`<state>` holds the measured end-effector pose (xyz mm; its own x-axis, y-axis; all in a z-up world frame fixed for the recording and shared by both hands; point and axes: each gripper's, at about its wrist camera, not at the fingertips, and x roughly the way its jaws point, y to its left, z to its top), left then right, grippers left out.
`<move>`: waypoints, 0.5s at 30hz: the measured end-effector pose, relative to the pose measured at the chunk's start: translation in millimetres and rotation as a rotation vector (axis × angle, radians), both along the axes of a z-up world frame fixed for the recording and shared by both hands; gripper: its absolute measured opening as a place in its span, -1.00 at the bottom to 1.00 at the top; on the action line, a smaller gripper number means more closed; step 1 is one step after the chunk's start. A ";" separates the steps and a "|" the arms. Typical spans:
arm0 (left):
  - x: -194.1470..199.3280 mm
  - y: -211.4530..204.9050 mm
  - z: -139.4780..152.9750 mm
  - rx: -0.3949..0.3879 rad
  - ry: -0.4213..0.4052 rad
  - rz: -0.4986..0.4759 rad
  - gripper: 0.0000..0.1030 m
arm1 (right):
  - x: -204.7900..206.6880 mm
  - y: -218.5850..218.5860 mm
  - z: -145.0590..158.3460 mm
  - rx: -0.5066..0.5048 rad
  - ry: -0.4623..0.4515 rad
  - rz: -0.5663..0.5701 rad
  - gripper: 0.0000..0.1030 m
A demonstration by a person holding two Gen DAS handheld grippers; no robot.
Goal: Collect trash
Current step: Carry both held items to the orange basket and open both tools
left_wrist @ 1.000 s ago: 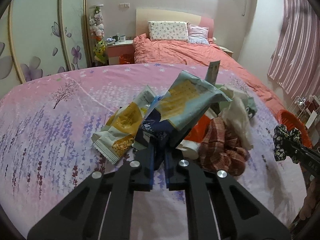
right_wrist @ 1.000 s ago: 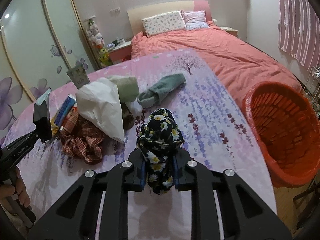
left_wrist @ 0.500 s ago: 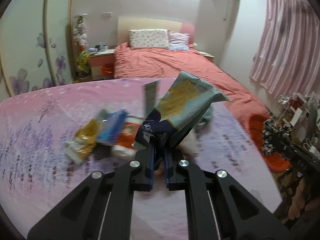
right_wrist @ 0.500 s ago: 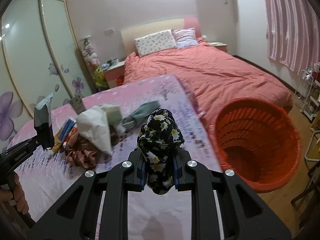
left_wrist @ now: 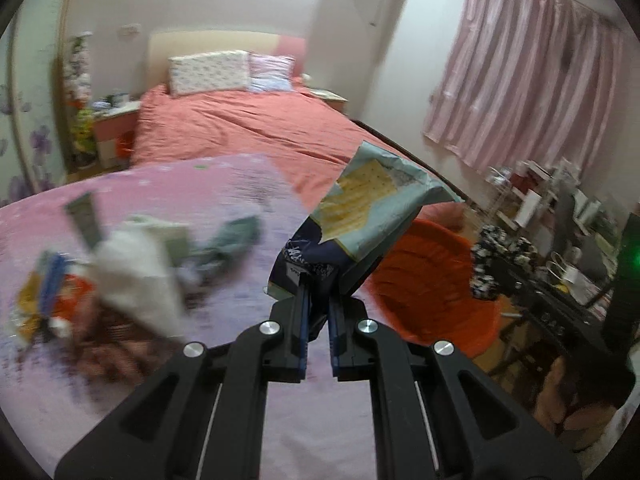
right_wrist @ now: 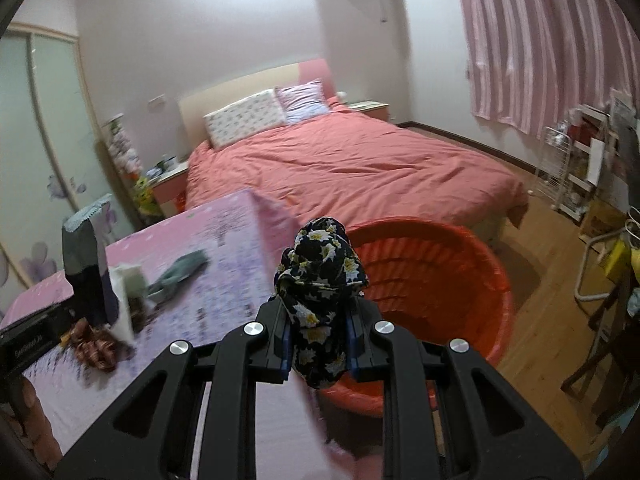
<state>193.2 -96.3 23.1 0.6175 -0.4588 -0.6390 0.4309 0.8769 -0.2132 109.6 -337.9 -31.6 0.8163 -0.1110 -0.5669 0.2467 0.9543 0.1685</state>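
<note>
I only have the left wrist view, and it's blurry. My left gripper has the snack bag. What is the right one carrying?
Observer: The right gripper is shut on a black floral cloth, bunched up between the pads.
Operator: I see only part of the orange basket behind my bag. Is anything in it?
Observer: From the right wrist view, the orange basket is open-topped on the wooden floor beside the table; the part of its inside that shows looks empty.
Operator: How does my snack bag look from over there?
Observer: The snack bag stands upright in the left gripper, above the pink tablecloth.
</note>
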 end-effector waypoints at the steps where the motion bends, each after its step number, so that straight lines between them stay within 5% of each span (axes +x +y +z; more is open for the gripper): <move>1: 1.4 -9.4 -1.9 -0.002 0.006 -0.018 -0.82 | 0.1 -7.9 -1.8 0.005 0.000 -0.013 -0.61; 15: 34.5 -153.9 -56.4 0.038 0.113 -0.222 -0.82 | 9.6 -65.8 -25.9 0.068 0.001 -0.089 -0.61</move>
